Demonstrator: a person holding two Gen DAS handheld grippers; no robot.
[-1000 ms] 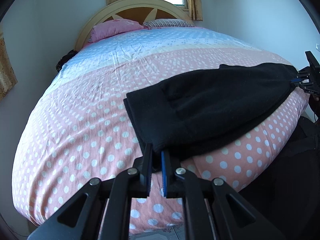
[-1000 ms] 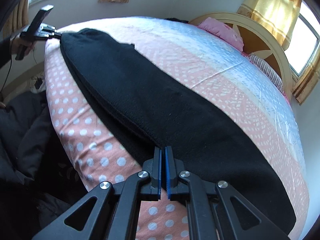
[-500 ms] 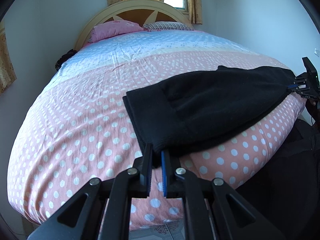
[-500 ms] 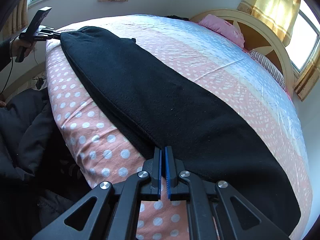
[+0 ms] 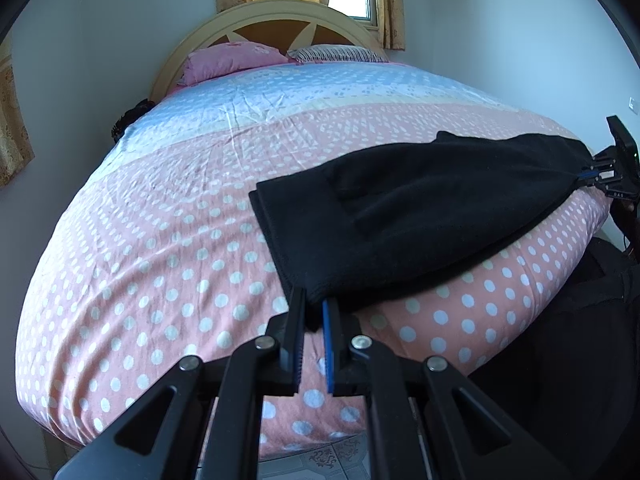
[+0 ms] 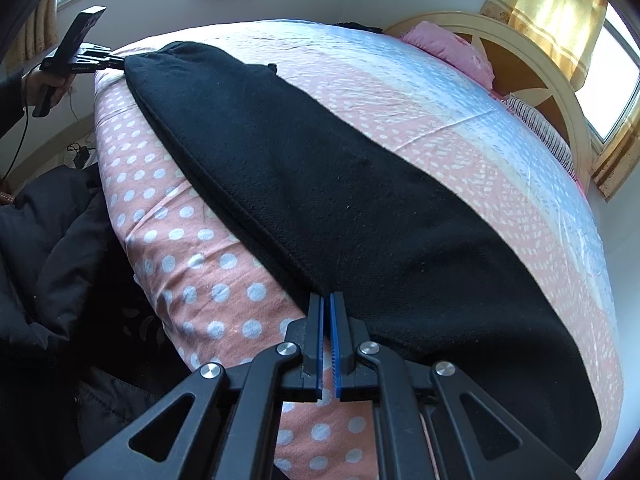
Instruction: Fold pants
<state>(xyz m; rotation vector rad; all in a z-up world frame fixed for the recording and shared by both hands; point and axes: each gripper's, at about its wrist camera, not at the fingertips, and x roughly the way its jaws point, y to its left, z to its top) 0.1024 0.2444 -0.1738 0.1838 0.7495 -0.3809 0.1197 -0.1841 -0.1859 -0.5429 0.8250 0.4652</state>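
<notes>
Black pants (image 5: 420,216) lie folded lengthwise and stretched flat along the near edge of the bed. My left gripper (image 5: 314,308) is shut on one end of the pants, and it shows far off in the right wrist view (image 6: 118,65). My right gripper (image 6: 326,300) is shut on the other end of the pants (image 6: 340,200), and it shows far right in the left wrist view (image 5: 588,174). The pants are held taut between the two grippers, low on the sheet.
The bed (image 5: 160,220) has a pink and blue polka-dot sheet. Pillows (image 5: 232,60) lie by the arched headboard (image 5: 272,20). Dark clothing (image 6: 48,240) is piled on the floor beside the bed. Walls and curtained windows (image 6: 556,12) surround it.
Both grippers keep their hold. The pants have shifted slightly further onto the bed and lie flatter; both views have drawn back a little.
</notes>
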